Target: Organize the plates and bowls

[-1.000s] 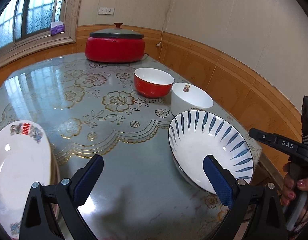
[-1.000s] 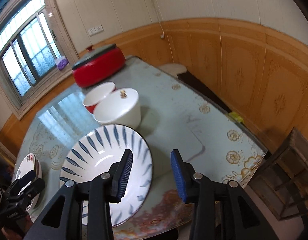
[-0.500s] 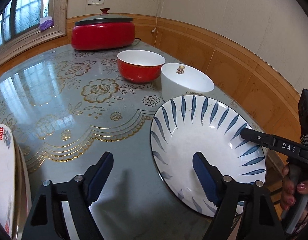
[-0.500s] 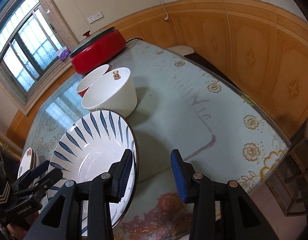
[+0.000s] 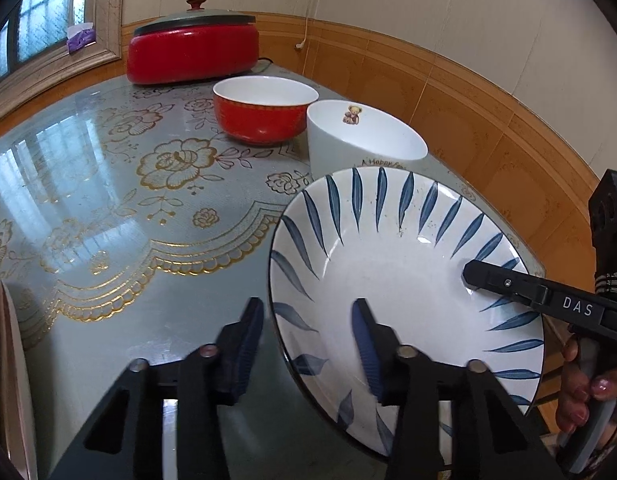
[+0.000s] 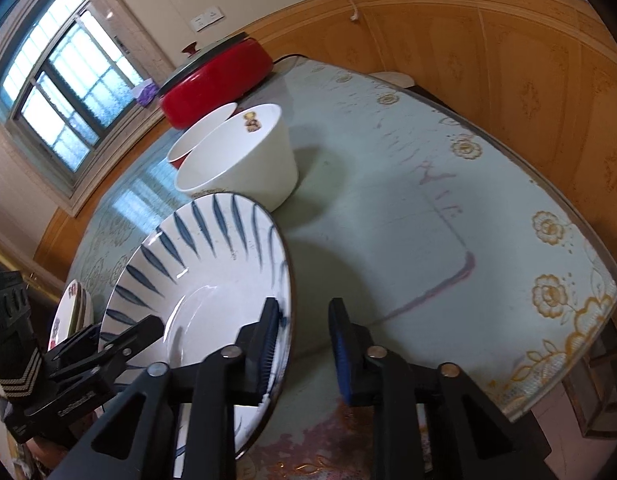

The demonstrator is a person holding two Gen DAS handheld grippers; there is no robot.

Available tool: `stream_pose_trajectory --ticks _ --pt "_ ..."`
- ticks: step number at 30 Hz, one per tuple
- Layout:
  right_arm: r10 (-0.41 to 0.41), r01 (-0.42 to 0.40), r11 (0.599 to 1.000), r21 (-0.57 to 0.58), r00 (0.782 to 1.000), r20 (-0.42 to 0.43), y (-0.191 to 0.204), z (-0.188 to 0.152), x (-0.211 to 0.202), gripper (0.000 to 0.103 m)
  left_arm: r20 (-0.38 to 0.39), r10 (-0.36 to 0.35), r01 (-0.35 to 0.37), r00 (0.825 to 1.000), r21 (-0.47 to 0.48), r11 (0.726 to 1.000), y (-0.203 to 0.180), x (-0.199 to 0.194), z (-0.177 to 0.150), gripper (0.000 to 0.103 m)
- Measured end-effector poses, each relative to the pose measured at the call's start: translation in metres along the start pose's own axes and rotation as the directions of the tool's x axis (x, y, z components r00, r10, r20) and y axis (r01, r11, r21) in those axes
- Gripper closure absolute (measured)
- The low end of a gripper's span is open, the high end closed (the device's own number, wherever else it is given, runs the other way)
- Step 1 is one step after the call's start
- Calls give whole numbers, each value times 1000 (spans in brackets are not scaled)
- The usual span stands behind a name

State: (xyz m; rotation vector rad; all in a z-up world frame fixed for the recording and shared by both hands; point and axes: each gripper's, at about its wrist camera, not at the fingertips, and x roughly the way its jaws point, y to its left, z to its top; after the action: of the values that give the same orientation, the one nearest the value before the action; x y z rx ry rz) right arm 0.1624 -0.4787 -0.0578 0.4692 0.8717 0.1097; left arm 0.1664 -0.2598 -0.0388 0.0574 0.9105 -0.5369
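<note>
Blue-leaf plate sits w/ its hollow facing up, round, no long axis. Left gripper & right gripper each straddle its rim, jaws closing, not yet pressing it.

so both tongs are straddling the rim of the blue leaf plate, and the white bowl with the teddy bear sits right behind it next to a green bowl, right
Not quite: the bowl beside the white teddy bear bowl is red outside with a white inside, not green. The left wrist view shows it clearly. The rest holds: the left tongs and right tongs each straddle the rim of the blue leaf plate, closing on it.
</note>
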Motion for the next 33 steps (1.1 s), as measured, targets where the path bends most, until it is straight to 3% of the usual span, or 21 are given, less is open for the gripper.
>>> stream_pose_trajectory --ticks 1,2,8,19,24,33 --pt "4 -5 1000 -9 1000 -3 2 0 2 88 -11 -11 11 1000 1 1000 0 2 -1 79" --pt "5 -5 1000 -18 1000 -5 3 -1 3 90 -11 -29 29 1000 -1 1000 -1 2 -1 80" --pt "-48 48 996 -73 999 0 17 -6 5 91 15 19 -19 1000 18 1000 -5 -3 -3 84" --pt "-72 73 990 -120 997 11 38 -10 7 91 57 74 -75 996 7 997 10 -24 -13 84" --pt "-52 53 988 -144 999 17 52 -8 9 91 62 70 -69 996 -31 997 27 -34 -17 84" --pt "-7 5 974 -227 1000 -10 93 -2 32 91 79 130 -122 988 -103 987 69 -52 -27 84"
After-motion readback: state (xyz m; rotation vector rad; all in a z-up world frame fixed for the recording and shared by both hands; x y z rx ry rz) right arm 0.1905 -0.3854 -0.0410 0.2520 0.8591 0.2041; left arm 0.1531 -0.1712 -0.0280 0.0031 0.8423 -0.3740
